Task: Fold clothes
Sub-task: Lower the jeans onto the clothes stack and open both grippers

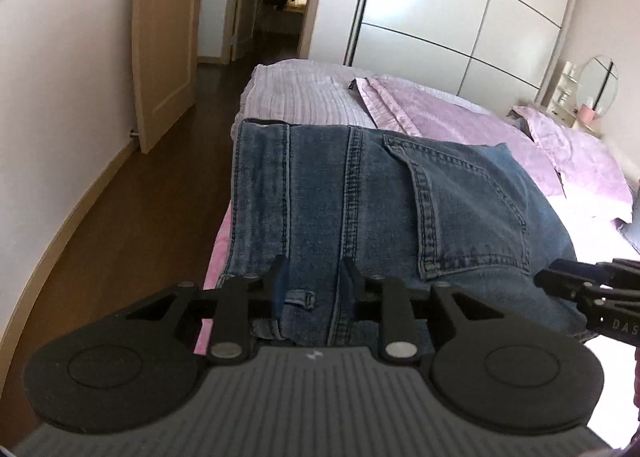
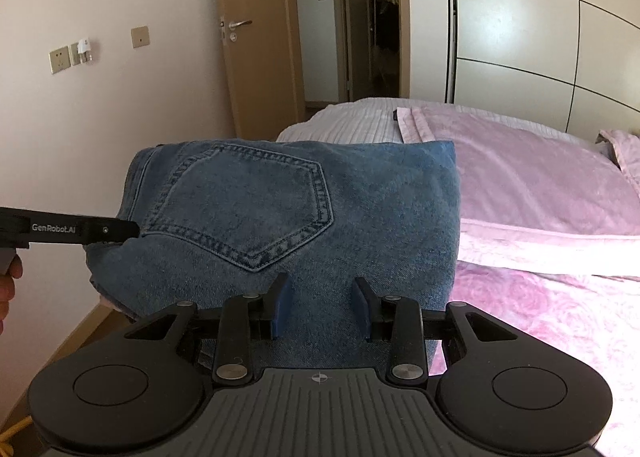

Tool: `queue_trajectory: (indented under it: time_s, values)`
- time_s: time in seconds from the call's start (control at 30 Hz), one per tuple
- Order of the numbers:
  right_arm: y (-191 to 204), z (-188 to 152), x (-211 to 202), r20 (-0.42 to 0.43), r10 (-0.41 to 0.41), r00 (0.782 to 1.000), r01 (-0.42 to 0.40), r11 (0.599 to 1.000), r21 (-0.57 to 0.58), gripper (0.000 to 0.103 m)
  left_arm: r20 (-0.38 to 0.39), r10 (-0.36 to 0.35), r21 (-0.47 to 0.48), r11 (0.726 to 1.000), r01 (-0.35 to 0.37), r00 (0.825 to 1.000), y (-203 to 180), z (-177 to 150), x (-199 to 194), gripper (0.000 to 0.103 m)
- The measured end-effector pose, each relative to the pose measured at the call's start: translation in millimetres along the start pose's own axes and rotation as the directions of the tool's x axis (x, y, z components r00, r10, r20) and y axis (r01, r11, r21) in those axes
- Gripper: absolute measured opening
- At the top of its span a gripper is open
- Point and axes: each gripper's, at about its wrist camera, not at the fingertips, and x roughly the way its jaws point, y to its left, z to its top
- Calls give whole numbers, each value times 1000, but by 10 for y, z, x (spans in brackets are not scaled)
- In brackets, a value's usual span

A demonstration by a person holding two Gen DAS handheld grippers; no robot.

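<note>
You are at a big bed (image 1: 460,113) with a pink and purple cover. The jeans (image 1: 400,197) lie on the near part of the bed, by its edge, already folded into a thick flat bundle with a back pocket (image 2: 240,209) facing up. So I think most of the folding is done. What may be left is one more fold, or just smoothing the bundle and setting it aside. No other clothes show on the bed from here.

Your left gripper (image 1: 312,281) sits at the near edge of the jeans, by the waistband and a belt loop (image 1: 300,299). Its fingers are partly open with denim between them, but you cannot tell if the pads are squeezing the cloth yet.

Your right gripper (image 2: 320,297) is over the near edge too, closer to the pocket side. Its fingers are also partly open, with the jeans under the gap. Whether they hold the cloth is not clear either.
</note>
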Motion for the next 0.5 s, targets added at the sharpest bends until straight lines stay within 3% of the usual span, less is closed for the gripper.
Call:
queue_trajectory:
  time_s: [0.13,0.3,0.37,0.5]
  values:
    - [-48,99,-229,3,11,1000,-11,999,35,35,18,8,-19,1000,-8,1000,-90,118,-287,22]
    - [-21,116,-511,57,29,998,-32,998,53,35,49,-71,-6,997,71,996,-240,125,-558,22]
    - [6,86,-525,33,37,999,-38,998,50,35,21,-75,4,997,75,997,-267,55,-508,23]
    - [47,-55,-365,-99,60,993,-53,996,71,35,-27,-56,-25,998,55,998,-205,-139,-337,27]
